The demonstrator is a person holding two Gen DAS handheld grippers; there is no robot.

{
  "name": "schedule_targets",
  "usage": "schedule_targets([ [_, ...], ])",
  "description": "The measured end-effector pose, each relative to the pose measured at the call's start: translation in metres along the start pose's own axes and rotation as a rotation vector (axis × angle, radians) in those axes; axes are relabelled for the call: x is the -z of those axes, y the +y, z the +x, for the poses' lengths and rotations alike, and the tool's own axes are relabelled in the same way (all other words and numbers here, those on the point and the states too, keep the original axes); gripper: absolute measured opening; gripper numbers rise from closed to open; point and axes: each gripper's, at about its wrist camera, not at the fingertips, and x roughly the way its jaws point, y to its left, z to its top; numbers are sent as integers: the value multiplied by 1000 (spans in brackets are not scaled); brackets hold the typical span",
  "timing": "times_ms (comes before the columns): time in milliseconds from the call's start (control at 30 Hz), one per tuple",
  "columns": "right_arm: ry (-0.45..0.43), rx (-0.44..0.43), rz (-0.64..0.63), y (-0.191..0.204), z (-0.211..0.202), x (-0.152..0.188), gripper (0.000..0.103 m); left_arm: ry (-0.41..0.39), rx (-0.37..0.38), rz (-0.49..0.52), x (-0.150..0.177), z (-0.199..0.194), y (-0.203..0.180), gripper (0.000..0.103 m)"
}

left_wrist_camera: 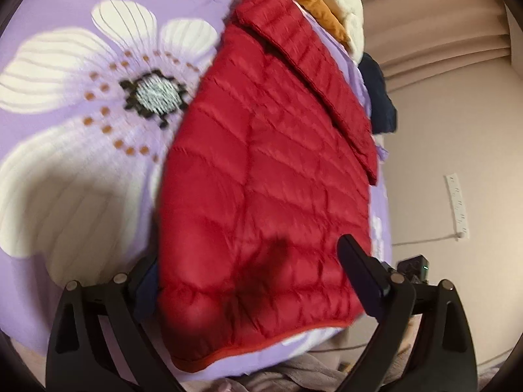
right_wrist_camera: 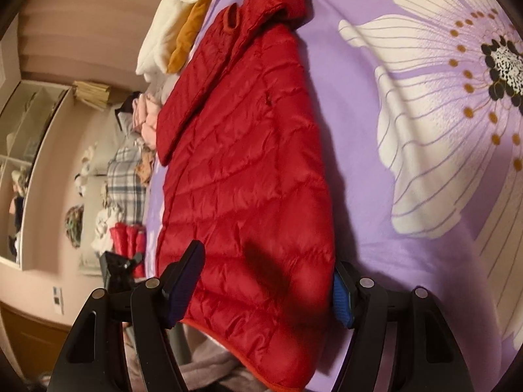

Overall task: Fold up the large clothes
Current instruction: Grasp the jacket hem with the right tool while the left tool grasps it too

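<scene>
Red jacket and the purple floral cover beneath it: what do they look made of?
Red jacket: looks like thin, slightly glossy synthetic shell, likely nylon or polyester, with padded fill; the stitched puffy channels and soft sheen suggest it. Purple floral cover: matte, smooth woven fabric with a printed flower, perhaps cotton or polyester; the pictures leave that open.

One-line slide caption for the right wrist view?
Right gripper open, fingers straddling the hem of a folded red jacket on a purple floral bedspread.
</scene>
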Motion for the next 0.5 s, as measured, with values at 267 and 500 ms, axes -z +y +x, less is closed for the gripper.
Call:
schedule_targets([
  [267,45,-41,11,-1,-1,9,69,66,31,32,22,7,-10,96],
  [500,19,-24,0,5,8,8,69,11,23,-60,8,12,-4,86],
])
